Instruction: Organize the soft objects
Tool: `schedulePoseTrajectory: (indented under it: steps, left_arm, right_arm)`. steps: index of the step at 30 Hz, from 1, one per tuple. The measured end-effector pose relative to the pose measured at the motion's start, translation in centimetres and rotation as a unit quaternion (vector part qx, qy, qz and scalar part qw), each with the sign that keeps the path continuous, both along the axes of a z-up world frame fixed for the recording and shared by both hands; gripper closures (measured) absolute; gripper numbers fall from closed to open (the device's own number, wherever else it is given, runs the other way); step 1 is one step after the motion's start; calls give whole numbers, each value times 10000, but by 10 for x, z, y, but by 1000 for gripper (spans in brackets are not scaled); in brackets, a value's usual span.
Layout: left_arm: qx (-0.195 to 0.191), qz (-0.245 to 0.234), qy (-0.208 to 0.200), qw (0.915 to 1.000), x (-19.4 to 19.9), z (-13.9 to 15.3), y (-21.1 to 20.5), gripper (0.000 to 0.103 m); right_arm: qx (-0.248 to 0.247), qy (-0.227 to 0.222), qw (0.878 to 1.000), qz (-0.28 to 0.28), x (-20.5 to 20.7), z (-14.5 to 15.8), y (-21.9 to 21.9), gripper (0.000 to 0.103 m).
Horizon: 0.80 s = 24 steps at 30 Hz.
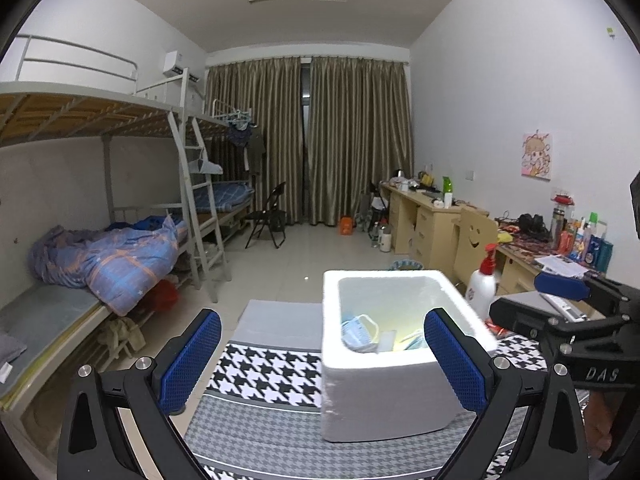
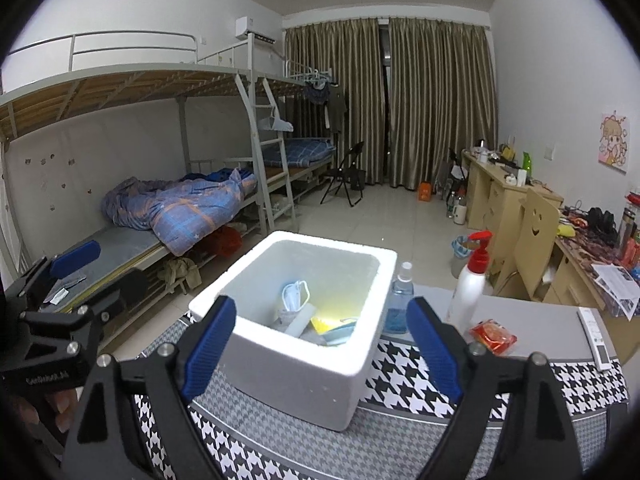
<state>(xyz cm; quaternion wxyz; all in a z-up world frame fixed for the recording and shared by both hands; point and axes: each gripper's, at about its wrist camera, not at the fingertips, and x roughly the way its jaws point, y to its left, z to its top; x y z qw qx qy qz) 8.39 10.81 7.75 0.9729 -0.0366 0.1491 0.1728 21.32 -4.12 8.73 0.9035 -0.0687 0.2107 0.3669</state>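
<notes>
Right gripper [image 2: 320, 344] and left gripper [image 1: 322, 356] are shown with jaws spread wide, nothing between them. The white foam box [image 2: 304, 364], placed on the houndstooth cloth [image 2: 420, 376], contains a face mask [image 2: 295, 294] and other soft items.

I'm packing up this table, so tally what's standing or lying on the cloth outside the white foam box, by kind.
Bottles: 2, the white pump bottle and the clear spray bottle of blue liquid.
Red packet: 1.
White remote-like bar: 1.
Total: 4, beside the foam box.
</notes>
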Motion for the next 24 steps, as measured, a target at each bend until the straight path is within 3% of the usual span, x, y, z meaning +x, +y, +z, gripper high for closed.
schedulePoseTrajectory:
  steps: [24]
  left_arm:
    - [161, -416, -203, 9988, -13, 1, -54, 1]
  right_arm:
    - [227, -407, 9978, -477, -27, -11, -61, 13]
